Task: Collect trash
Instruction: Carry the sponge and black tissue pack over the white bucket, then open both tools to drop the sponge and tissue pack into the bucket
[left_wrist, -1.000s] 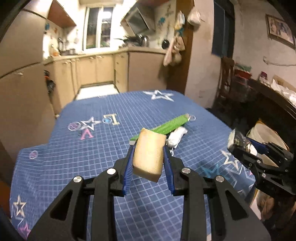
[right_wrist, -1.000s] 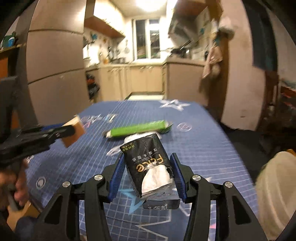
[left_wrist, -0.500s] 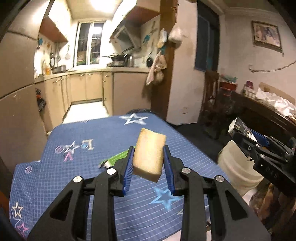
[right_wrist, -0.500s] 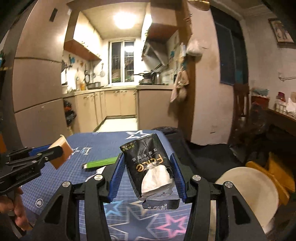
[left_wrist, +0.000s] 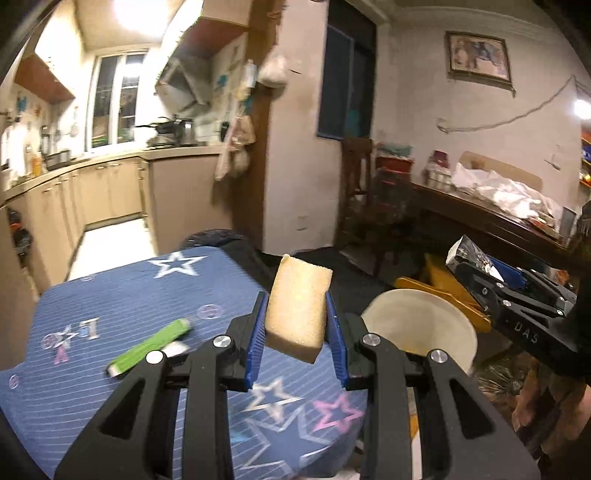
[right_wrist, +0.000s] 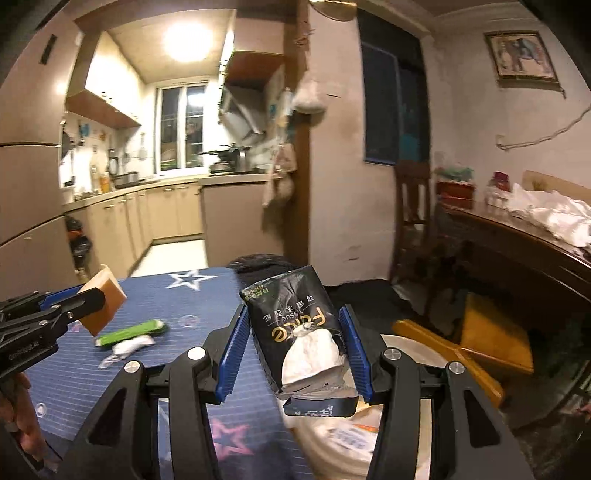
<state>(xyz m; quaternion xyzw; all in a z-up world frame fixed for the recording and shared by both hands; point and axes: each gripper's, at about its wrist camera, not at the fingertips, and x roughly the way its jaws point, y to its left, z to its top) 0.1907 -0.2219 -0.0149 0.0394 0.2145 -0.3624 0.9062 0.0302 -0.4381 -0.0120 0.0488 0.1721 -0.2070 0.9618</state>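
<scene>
My left gripper is shut on a tan sponge, held in the air above the right edge of the blue star-patterned tablecloth. My right gripper is shut on a black tissue pack with white tissue showing at its torn end, above a cream-white bin beside the table. That bin also shows in the left wrist view, to the right of the sponge. A green wrapper and a white crumpled wrapper lie on the cloth.
A yellow stool stands on the floor past the bin. A dark sideboard with white cloths runs along the right wall. A black bag sits behind the table's far edge. Kitchen cabinets lie beyond.
Both grippers have swung right and risen from over the table's middle toward its right edge, each keeping its load. The white bin has come into view under the right gripper.
</scene>
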